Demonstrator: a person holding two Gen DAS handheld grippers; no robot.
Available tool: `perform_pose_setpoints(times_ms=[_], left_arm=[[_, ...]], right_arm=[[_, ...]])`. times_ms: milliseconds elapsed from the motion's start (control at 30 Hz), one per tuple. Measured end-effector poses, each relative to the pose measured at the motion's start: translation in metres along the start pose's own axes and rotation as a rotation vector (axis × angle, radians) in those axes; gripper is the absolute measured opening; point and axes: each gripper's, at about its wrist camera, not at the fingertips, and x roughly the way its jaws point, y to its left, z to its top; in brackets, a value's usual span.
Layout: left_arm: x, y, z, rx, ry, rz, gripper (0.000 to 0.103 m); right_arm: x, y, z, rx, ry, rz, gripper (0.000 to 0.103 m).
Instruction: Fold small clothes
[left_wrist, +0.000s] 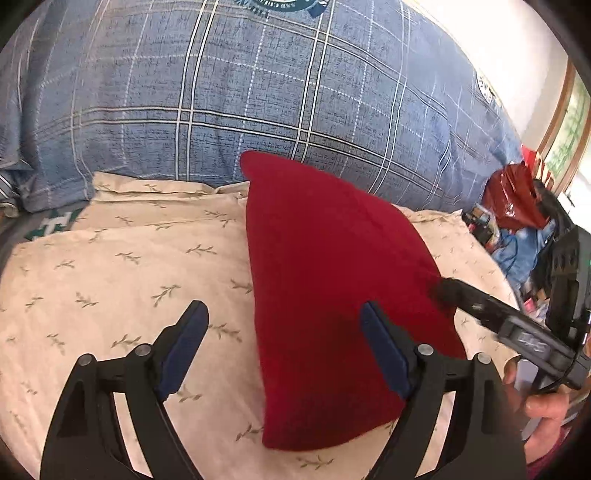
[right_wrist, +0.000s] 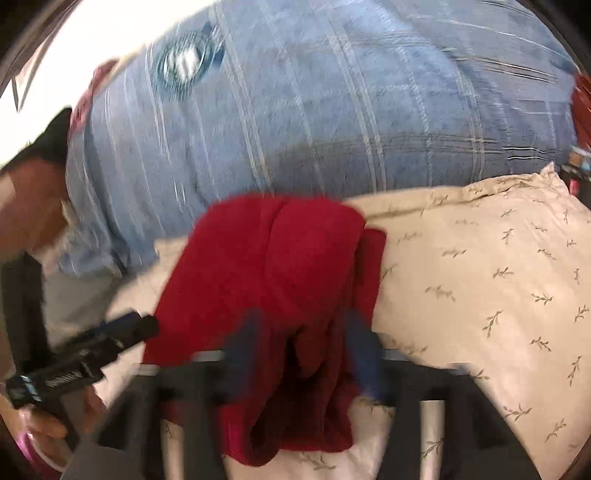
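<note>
A dark red folded garment (left_wrist: 332, 277) lies on a cream leaf-print sheet (left_wrist: 129, 277). My left gripper (left_wrist: 284, 317) is open just above the sheet. Its right finger hangs over the garment's near left part and its left finger over bare sheet. From the right, one black finger of the right gripper (left_wrist: 465, 299) reaches the garment's right edge. In the blurred right wrist view the red garment (right_wrist: 269, 258) bunches up between the wide-apart fingers of my right gripper (right_wrist: 303, 332), and the pads do not visibly press it. A finger of the left gripper (right_wrist: 122, 332) shows at the left.
A bulky blue plaid quilt (left_wrist: 258, 92) rises right behind the garment. A red plastic bag (left_wrist: 513, 199) and mixed clutter sit beyond the sheet's right edge. A person's hand (left_wrist: 543, 406) holds the right gripper. The cream sheet (right_wrist: 480, 277) stretches bare to the right.
</note>
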Motion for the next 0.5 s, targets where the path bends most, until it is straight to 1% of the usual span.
perform_pose_setpoints(times_ms=[33,67,133,233,300,333,400,433,467,500], left_arm=[[0.007,0.002,0.002,-0.008,0.023,-0.016,0.085],[0.013,0.004,0.004,-0.018,0.044,-0.030,0.085],[0.022,0.005,0.006,-0.036,0.069,-0.053,0.085],[0.035,0.009,0.010,-0.063,0.096,-0.089,0.087],[0.041,0.010,0.010,-0.067,0.112,-0.104,0.089],[0.046,0.010,0.010,-0.068,0.125,-0.111,0.090],[0.053,0.009,0.009,-0.071,0.145,-0.129,0.090],[0.056,0.009,0.010,-0.072,0.151,-0.134,0.090],[0.057,0.007,0.010,-0.068,0.149,-0.139,0.089],[0.058,0.005,0.010,-0.058,0.148,-0.143,0.085]], right_arm=[[-0.001,-0.005,0.001,0.017,-0.023,0.012,0.088],[0.001,-0.009,0.003,0.028,-0.031,0.027,0.088],[0.017,-0.017,0.006,0.044,0.014,0.051,0.088],[0.046,-0.029,0.010,0.076,0.087,0.044,0.088],[0.058,-0.035,0.011,0.122,0.099,0.102,0.088],[0.065,-0.037,0.012,0.140,0.108,0.139,0.085],[0.074,-0.035,0.013,0.145,0.108,0.164,0.073],[0.075,-0.032,0.012,0.136,0.105,0.171,0.058],[0.077,-0.029,0.013,0.130,0.104,0.183,0.054],[0.074,-0.023,0.013,0.115,0.092,0.164,0.051]])
